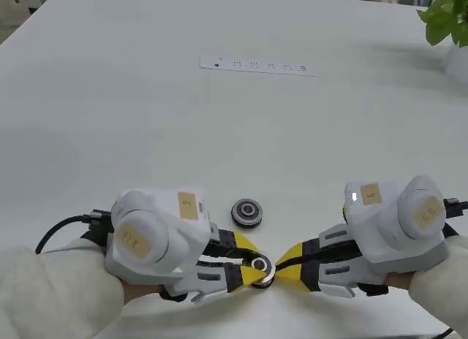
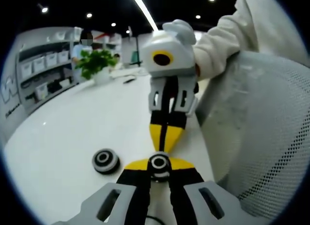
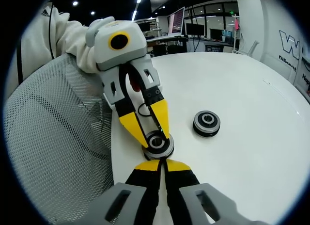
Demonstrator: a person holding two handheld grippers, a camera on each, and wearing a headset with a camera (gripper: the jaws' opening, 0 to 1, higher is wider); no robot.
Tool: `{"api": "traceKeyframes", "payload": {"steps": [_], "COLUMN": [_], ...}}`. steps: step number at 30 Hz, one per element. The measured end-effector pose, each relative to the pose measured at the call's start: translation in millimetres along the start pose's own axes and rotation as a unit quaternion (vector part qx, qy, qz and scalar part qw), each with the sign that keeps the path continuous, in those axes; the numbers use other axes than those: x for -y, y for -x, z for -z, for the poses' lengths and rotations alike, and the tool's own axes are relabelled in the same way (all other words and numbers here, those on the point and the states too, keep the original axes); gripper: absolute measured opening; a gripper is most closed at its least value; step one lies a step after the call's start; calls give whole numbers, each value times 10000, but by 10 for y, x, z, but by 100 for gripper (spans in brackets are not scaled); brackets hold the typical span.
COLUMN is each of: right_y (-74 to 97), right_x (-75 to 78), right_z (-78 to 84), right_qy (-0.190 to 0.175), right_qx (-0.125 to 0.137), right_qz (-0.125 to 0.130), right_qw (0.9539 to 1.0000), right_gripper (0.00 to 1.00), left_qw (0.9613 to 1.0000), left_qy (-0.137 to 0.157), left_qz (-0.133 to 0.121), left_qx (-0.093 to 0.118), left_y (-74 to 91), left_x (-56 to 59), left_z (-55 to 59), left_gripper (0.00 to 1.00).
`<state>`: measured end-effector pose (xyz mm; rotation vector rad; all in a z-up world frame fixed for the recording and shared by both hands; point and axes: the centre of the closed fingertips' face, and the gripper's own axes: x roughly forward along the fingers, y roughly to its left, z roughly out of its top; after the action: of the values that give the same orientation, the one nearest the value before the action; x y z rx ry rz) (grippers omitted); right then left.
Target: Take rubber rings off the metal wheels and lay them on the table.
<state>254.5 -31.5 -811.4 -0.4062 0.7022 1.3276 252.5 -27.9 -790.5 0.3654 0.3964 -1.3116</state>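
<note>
The step in hand is peeling off the first ring. The left gripper (image 1: 254, 269) has its yellow jaws closed on a small metal wheel (image 3: 159, 142), clamping it by its sides low over the table (image 1: 146, 120). The right gripper (image 3: 162, 165) meets that wheel from the opposite side. Its jaws are drawn together to a point that touches the rim, but it cannot be told whether a fold of the dark rubber ring (image 3: 168, 149) is nipped between them. The ring looks seated all the way round, so the job appears barely begun (nothing lies loose on the table yet).

The next move calls for the right gripper to get a sure bite on the ring's edge. It must then draw the ring away from the wheel while the left gripper holds firm. A shallow bite would likely let the rubber slip back.

A second wheel (image 1: 247, 213), with its ring on, lies flat just beyond the clamped wheel, apart from both grippers. Well beyond it a white power strip (image 1: 257, 65) rests on the smooth white surface. A leafy plant (image 1: 444, 14) stands farther off to the right. On the person's side of the wheel is a mesh chair (image 2: 261, 137). The room has shelves (image 2: 41, 72) of bins, monitors (image 3: 186, 26) and ceiling lights.
</note>
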Motion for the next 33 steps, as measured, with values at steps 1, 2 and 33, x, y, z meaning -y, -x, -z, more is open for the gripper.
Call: {"api": "traceKeyframes", "payload": {"steps": [1,2,33], "right_y": [-1,0,91], "right_x": [5,8,58], "right_z": [3,7,-81], "right_qy": [-69,-98,-1623], "right_qx": [-10,-14,491], "right_qz": [-3,-1,-123], "right_qw": [10000,10000,9854], "right_gripper": [0,0,0], "left_qw": [10000,10000,9999], "left_qy": [-16,-33,-61], "left_qz": [-1,-3,-45], "left_qx": [5,11,97], "left_y": [0,0,-15], "left_x": [1,1,-25], "left_z": [-1,-1,9], "left_gripper": [14,14,14]}}
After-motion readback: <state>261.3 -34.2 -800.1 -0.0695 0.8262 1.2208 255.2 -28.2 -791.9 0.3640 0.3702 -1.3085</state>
